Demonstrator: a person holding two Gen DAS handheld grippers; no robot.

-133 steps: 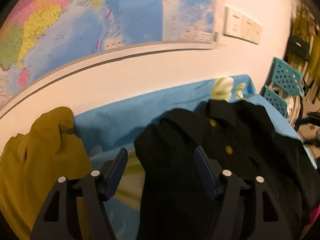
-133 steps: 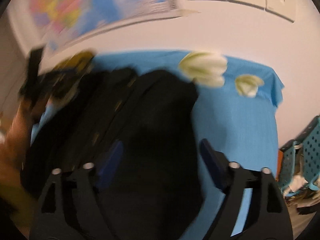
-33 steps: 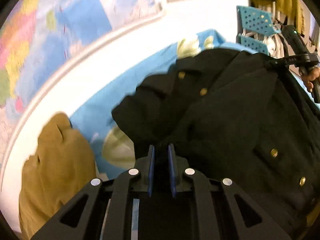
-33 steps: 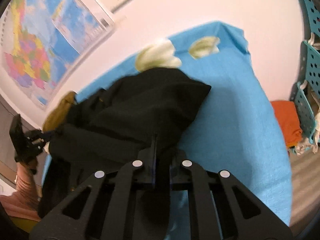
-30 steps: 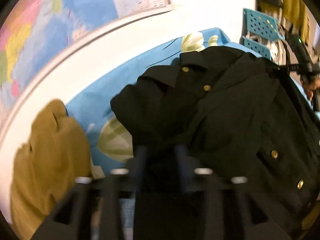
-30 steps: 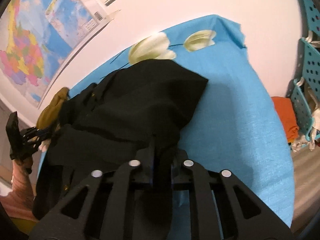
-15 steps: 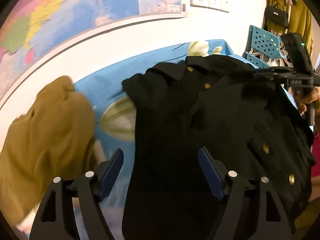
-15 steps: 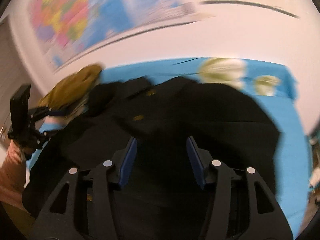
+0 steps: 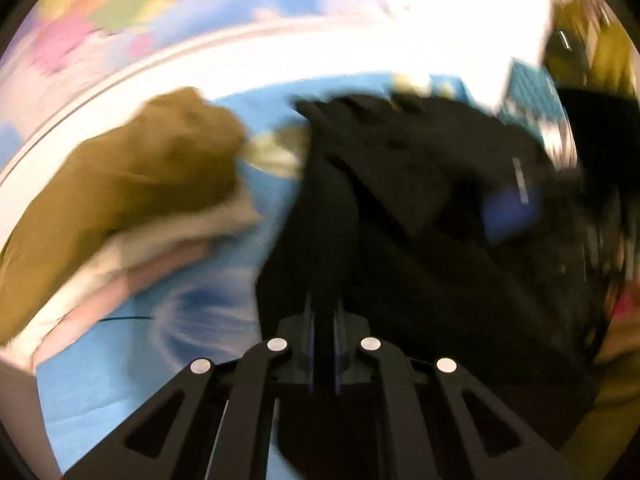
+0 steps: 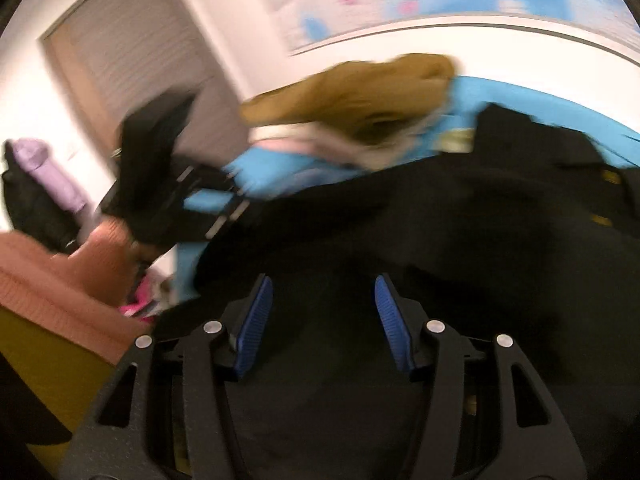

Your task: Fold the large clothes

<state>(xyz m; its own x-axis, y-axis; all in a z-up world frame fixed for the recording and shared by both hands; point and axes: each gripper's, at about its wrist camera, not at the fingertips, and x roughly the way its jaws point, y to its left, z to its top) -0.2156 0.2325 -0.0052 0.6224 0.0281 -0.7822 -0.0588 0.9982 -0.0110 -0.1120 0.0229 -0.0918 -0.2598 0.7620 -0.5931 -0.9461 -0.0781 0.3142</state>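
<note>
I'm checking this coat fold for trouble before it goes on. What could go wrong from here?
1. The left tongs pinch only a narrow bit of the black coat; a pull might slip it free.
2. The right tongs stand open over the coat, so that side is loose and may sag out of the fold.
3. The mustard garment lies close beside the coat and could get dragged along.
</note>
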